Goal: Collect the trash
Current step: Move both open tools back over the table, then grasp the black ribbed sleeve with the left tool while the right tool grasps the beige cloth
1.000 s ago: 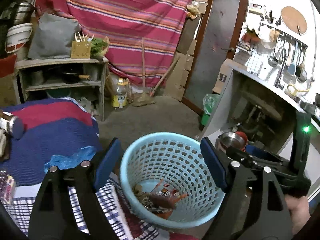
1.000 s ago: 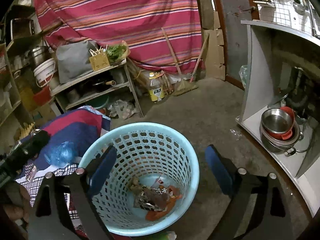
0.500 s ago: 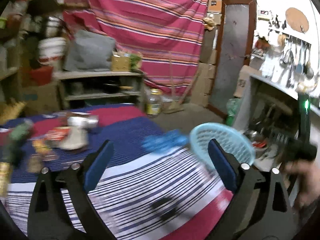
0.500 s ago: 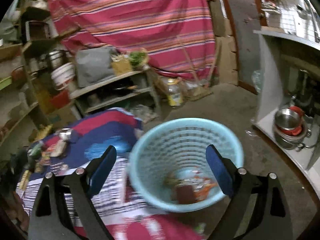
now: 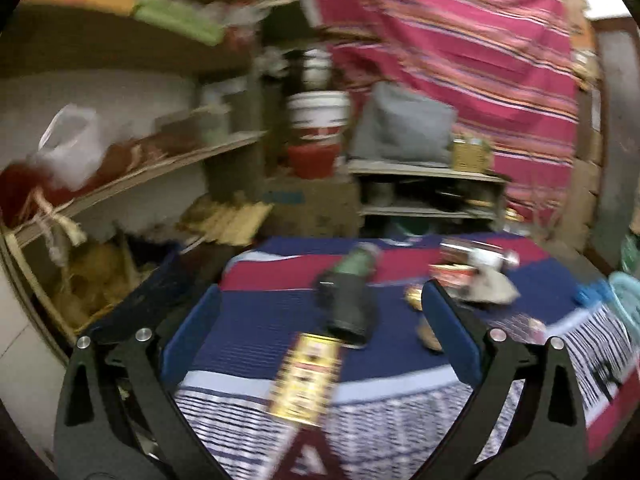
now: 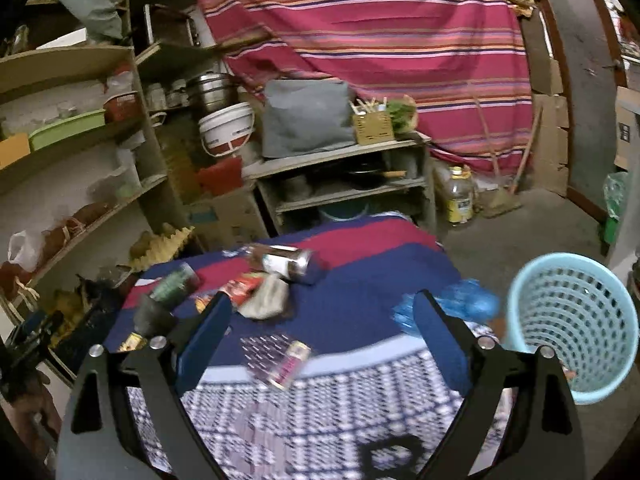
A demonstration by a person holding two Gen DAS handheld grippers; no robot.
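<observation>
Trash lies on a table under a blue, red and white striped cloth [image 6: 360, 288]. In the left wrist view my left gripper [image 5: 320, 332] is open and empty above a dark crumpled cup [image 5: 350, 308] and a yellow wrapper [image 5: 306, 380]. A green can [image 5: 358, 262] and a shiny can [image 5: 476, 254] lie farther back. In the right wrist view my right gripper [image 6: 322, 332] is open and empty above a small pink wrapper [image 6: 288, 364]. A shiny can [image 6: 286, 262], grey crumpled paper [image 6: 266, 296] and a blue plastic bag [image 6: 460, 306] lie beyond. The light blue basket [image 6: 572, 320] stands right of the table.
Wooden shelves [image 6: 72, 128] full of household things line the left wall. A low shelf unit [image 6: 344, 184] with a grey bag stands behind the table, before a striped curtain [image 6: 380, 40]. An oil bottle [image 6: 458, 196] and a broom stand on the concrete floor.
Both grippers have swung left, away from the basket and over the table. The basket has gone from centre to the right edge of both views. Both stay open and empty.
</observation>
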